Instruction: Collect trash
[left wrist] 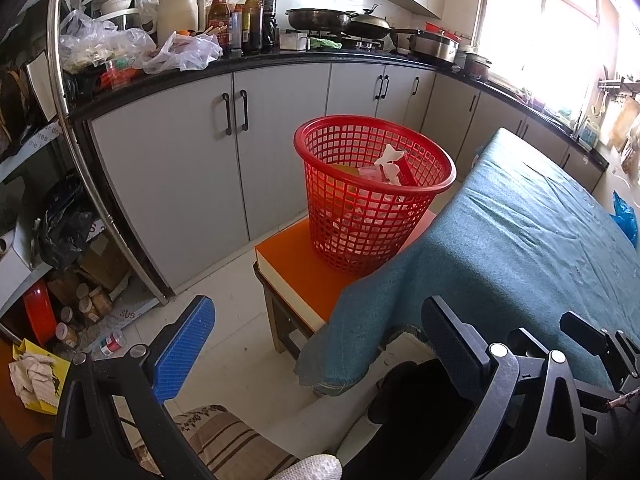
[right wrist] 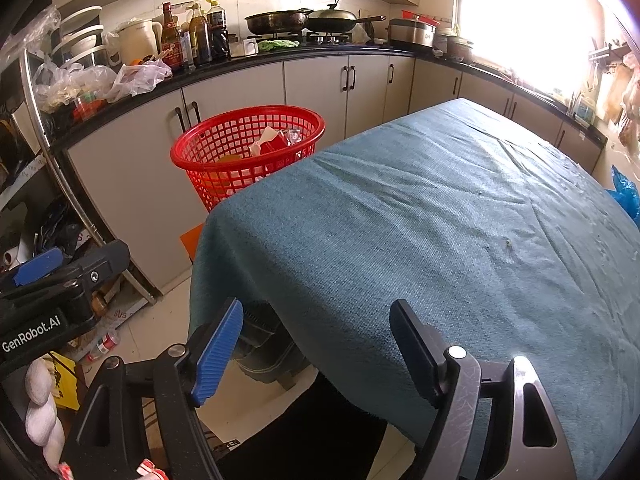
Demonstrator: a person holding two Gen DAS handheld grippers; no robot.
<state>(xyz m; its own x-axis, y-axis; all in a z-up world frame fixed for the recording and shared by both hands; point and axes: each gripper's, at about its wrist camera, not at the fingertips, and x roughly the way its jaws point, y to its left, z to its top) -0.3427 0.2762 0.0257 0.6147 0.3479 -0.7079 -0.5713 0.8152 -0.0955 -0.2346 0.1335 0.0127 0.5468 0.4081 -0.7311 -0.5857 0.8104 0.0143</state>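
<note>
Trash (left wrist: 387, 168) lies inside the red basket (left wrist: 372, 200): crumpled white paper, a red carton and something yellow-orange low against the near wall (seen through the mesh, so its kind is unclear). In the right wrist view the same trash (right wrist: 269, 145) shows just under the basket's (right wrist: 248, 148) rim. The basket stands upright on an orange-topped stool (left wrist: 304, 276), which sits on the tiled floor between the grey cabinets (left wrist: 172, 176) and the table. A teal cloth (left wrist: 520, 248) covers the table and hangs over its near corner, touching the stool's edge; in the right view the cloth (right wrist: 420, 240) hides the lower part of the basket.

The left gripper (left wrist: 316, 344) is held low over the floor with its jaws spread wide and nothing between them, pointing toward the stool and basket. The right gripper (right wrist: 316, 344) is likewise wide apart and empty, its fingers at the near edge of the draped cloth.

On the black counter (left wrist: 280, 60) behind are bottles (left wrist: 240, 16), a kettle (left wrist: 178, 10), plastic bags (left wrist: 132, 48) and pans (left wrist: 320, 19) on the stove.
</note>
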